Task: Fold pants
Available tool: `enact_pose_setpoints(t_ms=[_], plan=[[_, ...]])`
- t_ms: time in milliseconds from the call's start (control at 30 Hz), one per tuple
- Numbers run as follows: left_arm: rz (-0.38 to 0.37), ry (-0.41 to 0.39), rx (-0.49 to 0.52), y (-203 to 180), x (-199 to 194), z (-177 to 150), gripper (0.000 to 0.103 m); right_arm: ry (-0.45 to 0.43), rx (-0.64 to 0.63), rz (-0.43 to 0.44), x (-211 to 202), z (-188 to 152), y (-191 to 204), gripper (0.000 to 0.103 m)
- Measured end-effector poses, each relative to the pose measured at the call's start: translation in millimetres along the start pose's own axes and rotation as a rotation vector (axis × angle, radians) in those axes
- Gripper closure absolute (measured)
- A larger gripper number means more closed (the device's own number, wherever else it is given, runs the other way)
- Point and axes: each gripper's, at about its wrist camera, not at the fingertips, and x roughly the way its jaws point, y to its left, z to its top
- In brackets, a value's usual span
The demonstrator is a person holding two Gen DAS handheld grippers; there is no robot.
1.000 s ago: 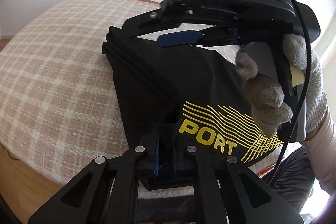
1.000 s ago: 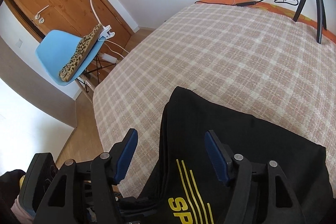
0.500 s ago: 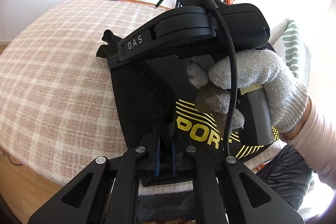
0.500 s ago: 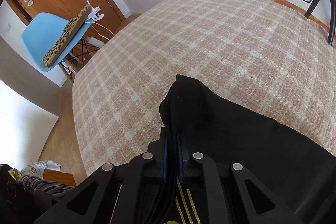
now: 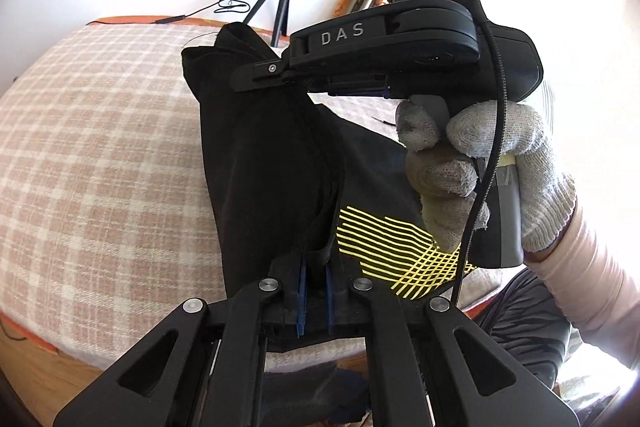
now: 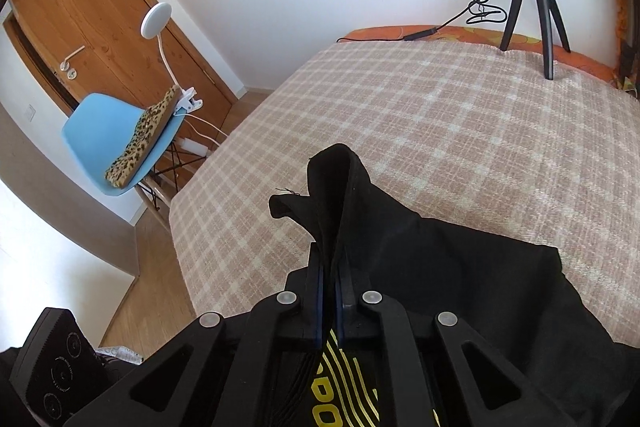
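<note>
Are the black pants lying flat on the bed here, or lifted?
Partly lifted: both the left gripper and right gripper pinch the black pants, raising bunched edges.

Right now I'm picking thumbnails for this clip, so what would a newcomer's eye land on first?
The black pants with a yellow wavy-line print, pinched along one edge by both the left gripper and right gripper. Beneath them spreads the pink-and-cream plaid bedspread. Past the bed's corner, by the wooden door, stands a light blue chair with a leopard-print cushion.
</note>
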Motion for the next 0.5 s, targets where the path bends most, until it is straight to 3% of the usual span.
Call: enact_pose_setpoints(t_ms=[233, 500], plan=[[-0.089, 0.005, 0.069, -39.3, 17.7, 13.8, 0.097, -0.071, 0.067, -0.054, -54.2, -13.4, -41.6, 0.101], [-0.192, 0.096, 0.154, -101.3, 65.2, 13.4, 0.097, -0.065, 0.139, -0.136, -91.2, -42.5, -98.1, 0.101]])
